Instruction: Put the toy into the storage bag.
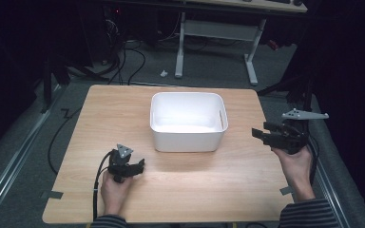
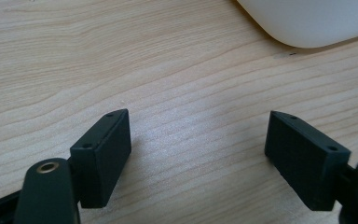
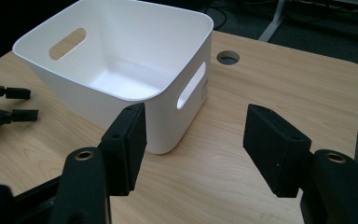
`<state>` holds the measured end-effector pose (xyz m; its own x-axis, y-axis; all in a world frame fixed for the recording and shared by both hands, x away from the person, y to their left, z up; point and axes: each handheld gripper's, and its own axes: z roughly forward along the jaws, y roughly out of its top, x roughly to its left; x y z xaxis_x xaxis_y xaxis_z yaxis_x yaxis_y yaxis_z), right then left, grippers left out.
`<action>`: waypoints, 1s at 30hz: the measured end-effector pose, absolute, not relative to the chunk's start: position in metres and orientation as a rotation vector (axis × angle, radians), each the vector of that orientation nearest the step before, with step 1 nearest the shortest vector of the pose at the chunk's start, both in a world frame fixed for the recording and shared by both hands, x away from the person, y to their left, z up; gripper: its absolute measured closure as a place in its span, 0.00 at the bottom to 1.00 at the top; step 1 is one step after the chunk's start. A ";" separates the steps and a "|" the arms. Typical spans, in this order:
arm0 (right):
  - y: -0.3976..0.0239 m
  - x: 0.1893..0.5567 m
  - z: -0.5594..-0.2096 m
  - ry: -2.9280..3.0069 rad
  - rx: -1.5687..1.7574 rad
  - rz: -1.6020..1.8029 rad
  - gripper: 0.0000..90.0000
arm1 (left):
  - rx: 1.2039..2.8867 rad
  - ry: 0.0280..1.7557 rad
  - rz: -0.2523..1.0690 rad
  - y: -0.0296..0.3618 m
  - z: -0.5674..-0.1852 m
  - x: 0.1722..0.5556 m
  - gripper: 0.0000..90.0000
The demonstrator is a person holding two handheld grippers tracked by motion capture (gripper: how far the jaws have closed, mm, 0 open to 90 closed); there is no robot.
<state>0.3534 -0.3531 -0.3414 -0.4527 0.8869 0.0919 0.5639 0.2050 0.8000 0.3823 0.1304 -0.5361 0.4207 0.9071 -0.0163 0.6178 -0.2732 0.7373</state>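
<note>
Two hands hold one gripper each: the left gripper [image 1: 140, 165] rests low on the wooden table [image 1: 228, 183], fingers spread, nothing between them; the right gripper [image 1: 260, 135] hangs raised at the table's right edge, fingers released, aimed at one smooth white round-cornered plastic bin [image 1: 188, 138] mid-table.

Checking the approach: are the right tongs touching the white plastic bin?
Apart. The high view shows bare table between the right tongs and the white plastic bin.
</note>
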 end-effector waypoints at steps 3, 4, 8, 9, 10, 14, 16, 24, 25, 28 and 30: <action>-0.355 0.343 -0.341 2.098 1.344 1.124 0.44 | 2.000 1.287 0.547 0.130 -0.536 0.382 0.25; -0.355 0.343 -0.341 2.098 1.344 1.124 0.44 | 2.000 1.287 0.547 0.130 -0.536 0.382 0.25; -0.359 0.334 -0.345 2.087 1.340 1.151 0.44 | 2.000 1.287 0.546 0.130 -0.536 0.382 0.25; -0.359 0.330 -0.347 2.082 1.341 1.130 0.44 | 2.000 1.287 0.546 0.130 -0.536 0.382 0.25; -0.360 0.328 -0.348 2.075 1.334 1.137 0.44 | 2.000 1.287 0.546 0.130 -0.536 0.382 0.25; -0.361 0.322 -0.352 2.072 1.334 1.155 0.44 | 2.000 1.287 0.547 0.130 -0.536 0.382 0.25; -0.361 0.318 -0.356 2.073 1.340 1.146 0.44 | 2.000 1.287 0.546 0.130 -0.536 0.382 0.25; -0.361 0.308 -0.369 2.061 1.335 1.163 0.44 | 2.000 1.287 0.546 0.130 -0.536 0.382 0.25; -0.361 0.307 -0.374 2.063 1.345 1.167 0.44 | 2.000 1.287 0.546 0.130 -0.536 0.382 0.25; -0.362 0.307 -0.378 2.066 1.346 1.165 0.44 | 2.000 1.287 0.546 0.130 -0.536 0.382 0.25; -0.361 0.307 -0.382 2.065 1.350 1.167 0.44 | 2.000 1.287 0.547 0.130 -0.536 0.382 0.25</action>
